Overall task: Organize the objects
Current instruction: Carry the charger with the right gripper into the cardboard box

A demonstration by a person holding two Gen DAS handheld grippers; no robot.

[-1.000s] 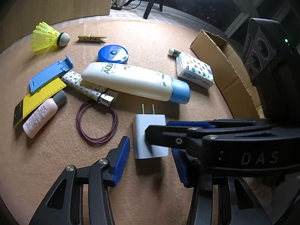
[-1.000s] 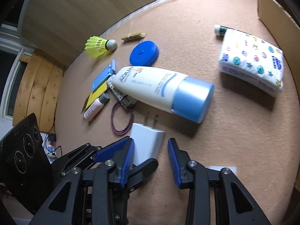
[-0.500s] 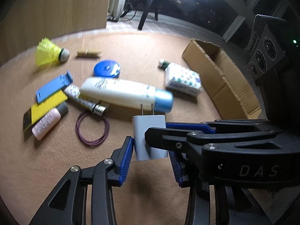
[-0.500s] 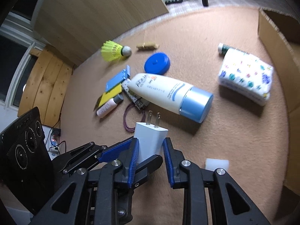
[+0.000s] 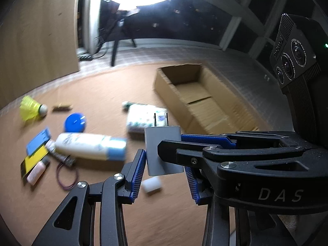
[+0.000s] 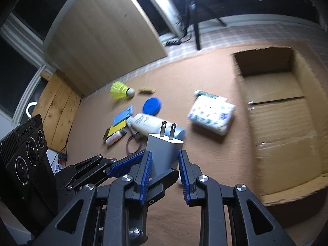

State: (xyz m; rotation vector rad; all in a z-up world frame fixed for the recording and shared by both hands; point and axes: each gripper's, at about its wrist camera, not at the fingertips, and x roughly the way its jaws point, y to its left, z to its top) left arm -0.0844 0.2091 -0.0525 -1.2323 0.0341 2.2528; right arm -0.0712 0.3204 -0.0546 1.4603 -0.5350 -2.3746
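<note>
Midair, carrying a white charger [image 5: 162, 149] between two grippers, clear of the mat [image 5: 102, 215] and short of the open box [image 5: 164, 90] ahead and to the right. Probably running the biggest risk in the shared hold itself: pulling apart or twisting at different rates on the way over, and so levering the smooth plastic body out from between the pads. Possibly also risking a drop short of the box, landing among the tube [image 5: 86, 145], the tissue pack [image 5: 139, 119] and the small white block [image 5: 151, 184] directly below, and scattering them. Likely needing to clear the near cardboard wall as well, or else catching the prongs, pointing up and away, on its edge.

Clamping narrowly with the right gripper [image 6: 165, 157], pressing both blue pads on the charger's lower sides. Gripping somewhat wider with the left gripper [image 5: 165, 170] across the other pair of faces, laying the near pad flat against the charger and hiding the far pad partly behind the right gripper's finger, though apparently bearing on the body there too. Holding nothing else and touching nothing on the mat.
</note>
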